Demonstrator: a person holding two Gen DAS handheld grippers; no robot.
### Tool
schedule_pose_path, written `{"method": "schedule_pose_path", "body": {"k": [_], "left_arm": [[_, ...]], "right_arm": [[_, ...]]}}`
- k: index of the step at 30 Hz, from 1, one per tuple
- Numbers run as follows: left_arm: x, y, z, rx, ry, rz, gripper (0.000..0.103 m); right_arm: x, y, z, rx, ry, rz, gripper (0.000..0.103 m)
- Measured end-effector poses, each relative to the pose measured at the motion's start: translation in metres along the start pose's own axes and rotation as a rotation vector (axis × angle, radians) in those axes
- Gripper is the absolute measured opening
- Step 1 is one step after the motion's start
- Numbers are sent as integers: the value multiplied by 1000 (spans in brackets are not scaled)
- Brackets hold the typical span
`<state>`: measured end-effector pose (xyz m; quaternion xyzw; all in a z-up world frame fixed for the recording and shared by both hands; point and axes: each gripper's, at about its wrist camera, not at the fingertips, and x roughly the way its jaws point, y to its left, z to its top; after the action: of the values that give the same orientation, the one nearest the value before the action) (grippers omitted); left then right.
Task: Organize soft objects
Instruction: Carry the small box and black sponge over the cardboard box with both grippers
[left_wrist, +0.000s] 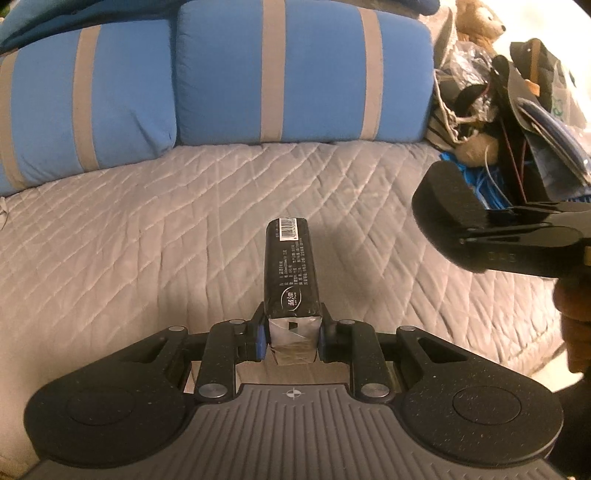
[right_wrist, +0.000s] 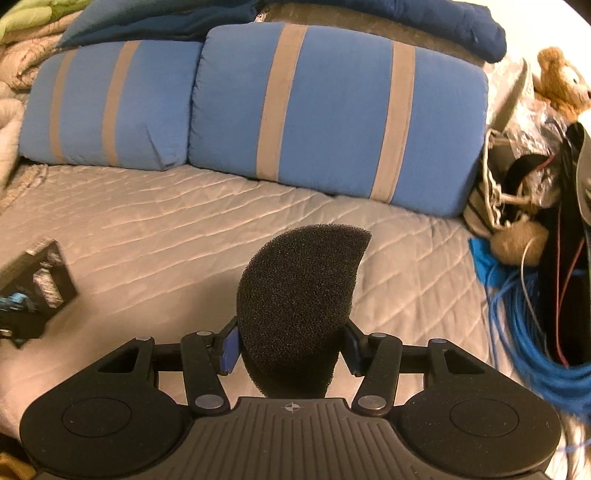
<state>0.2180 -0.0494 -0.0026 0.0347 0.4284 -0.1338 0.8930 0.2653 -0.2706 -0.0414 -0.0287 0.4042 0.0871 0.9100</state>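
The left claw (left_wrist: 291, 332) is clenched on the near end of a black tissue pack (left_wrist: 291, 273), which juts forward above the quilted bed (left_wrist: 147, 240). The right claw (right_wrist: 290, 347) is clamped around the lower part of a black foam pad (right_wrist: 299, 295), whose curved top rises clear of the bedding. From the left wrist view the same pad (left_wrist: 443, 221) shows at the right, held in the air, well apart from the pack.

Both things look light. The pack is film-wrapped, so it is likely slippery and will give under pressure; a hold across its narrow sides near one end, as now, seems sound, though its far end may droop or swing. The foam is open-celled and very squashy; the pads sink into it, so it grips well but may spring back when let go. Taking it low, at its thick part, should keep it steady.

Two blue striped pillows (right_wrist: 332, 118) lean at the head of the bed.
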Motion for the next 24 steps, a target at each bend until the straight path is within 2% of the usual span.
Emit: {"method": "schedule_pose_path", "body": {"k": [7, 24], "left_arm": [[-15, -10, -21, 0, 1, -21, 24], [-66, -12, -78, -22, 2, -95, 24]], "right_arm": [[-43, 14, -24, 43, 12, 61, 57], [-102, 45, -73, 20, 40, 174, 57]]}}
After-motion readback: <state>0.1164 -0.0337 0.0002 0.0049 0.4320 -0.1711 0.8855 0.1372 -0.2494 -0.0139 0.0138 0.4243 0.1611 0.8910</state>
